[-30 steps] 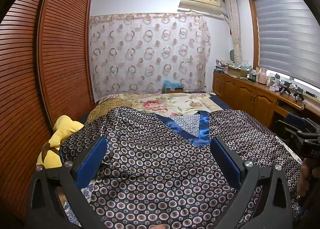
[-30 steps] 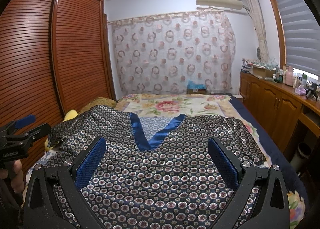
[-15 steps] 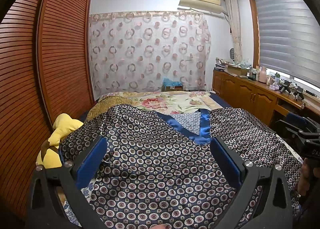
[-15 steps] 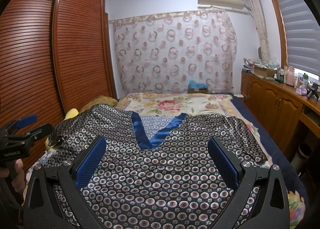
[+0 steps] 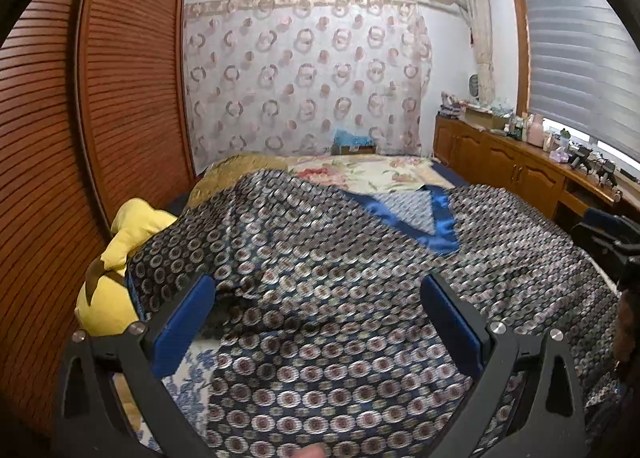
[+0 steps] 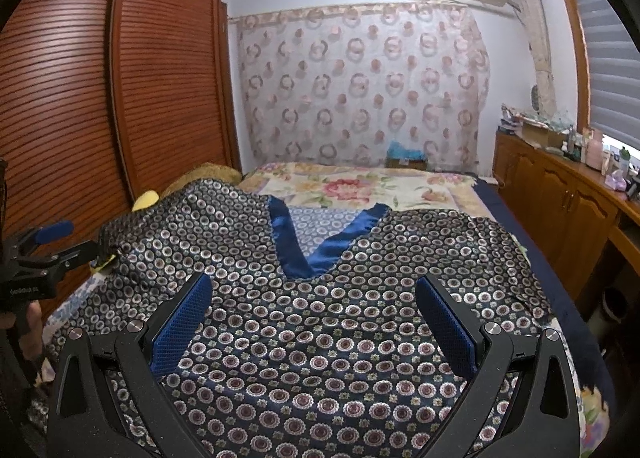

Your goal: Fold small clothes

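A dark patterned satin top [image 5: 320, 266] [image 6: 360, 298] with a blue V-neck trim [image 6: 316, 246] lies spread flat on the bed, neckline toward the far end. My left gripper [image 5: 318, 318] hovers open above its left half, with nothing between the blue pads. Over the middle of the garment my right gripper [image 6: 314, 316] is also open and holds nothing. In the right wrist view the left gripper [image 6: 44, 254] shows at the left edge, beside the garment's left sleeve. The right gripper's body [image 5: 612, 234] shows at the right edge of the left wrist view.
The bed has a floral bedspread [image 6: 360, 186]. A yellow plush toy [image 5: 120, 258] lies at the bed's left side by the slatted wooden wardrobe [image 6: 100, 98]. A wooden cabinet [image 6: 560, 210] with clutter on top runs along the right wall.
The left gripper has shifted slightly left and forward over the garment; its view is blurred by motion. The right gripper has hardly moved. Both stay open.
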### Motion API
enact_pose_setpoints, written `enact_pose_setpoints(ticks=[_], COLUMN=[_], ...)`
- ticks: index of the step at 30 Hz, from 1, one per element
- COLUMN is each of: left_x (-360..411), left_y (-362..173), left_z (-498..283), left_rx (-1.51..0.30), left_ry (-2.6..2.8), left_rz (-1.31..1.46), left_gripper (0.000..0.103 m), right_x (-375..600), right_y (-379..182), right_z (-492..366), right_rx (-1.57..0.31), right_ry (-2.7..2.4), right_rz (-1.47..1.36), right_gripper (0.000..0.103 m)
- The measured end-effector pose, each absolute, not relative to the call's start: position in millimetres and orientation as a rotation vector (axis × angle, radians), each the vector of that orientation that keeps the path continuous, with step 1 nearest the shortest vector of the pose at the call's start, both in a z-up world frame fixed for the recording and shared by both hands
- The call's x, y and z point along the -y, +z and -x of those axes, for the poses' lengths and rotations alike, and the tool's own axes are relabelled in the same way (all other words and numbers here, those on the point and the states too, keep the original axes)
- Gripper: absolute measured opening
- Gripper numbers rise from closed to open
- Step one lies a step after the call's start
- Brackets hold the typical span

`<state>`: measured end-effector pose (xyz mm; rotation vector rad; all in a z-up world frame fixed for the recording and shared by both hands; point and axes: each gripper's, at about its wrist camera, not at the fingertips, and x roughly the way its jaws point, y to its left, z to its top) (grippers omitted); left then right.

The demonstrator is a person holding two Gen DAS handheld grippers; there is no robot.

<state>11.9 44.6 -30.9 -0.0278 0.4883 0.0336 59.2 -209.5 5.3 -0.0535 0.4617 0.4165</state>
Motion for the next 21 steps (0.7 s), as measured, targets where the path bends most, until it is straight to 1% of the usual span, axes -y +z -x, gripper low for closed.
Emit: enact_pose_setpoints(ticks=[14, 21], left_x=[-102.0, -137.1], left_y=[-60.0, -64.6], left_z=[-15.4, -18.4], left_rx=[-0.569, -0.604], left_ry=[0.076, 0.089], left_rz=[0.041, 0.054], left_gripper=[0.103, 0.103], right_x=[178.5, 161.3], right_y=[-11.7, -17.5], right_z=[-80.2, -82.7], right_rx=[-0.523, -0.550], right_ry=[0.481, 0.525], right_rz=[0.104, 0.130], right_gripper=[0.103, 0.103])
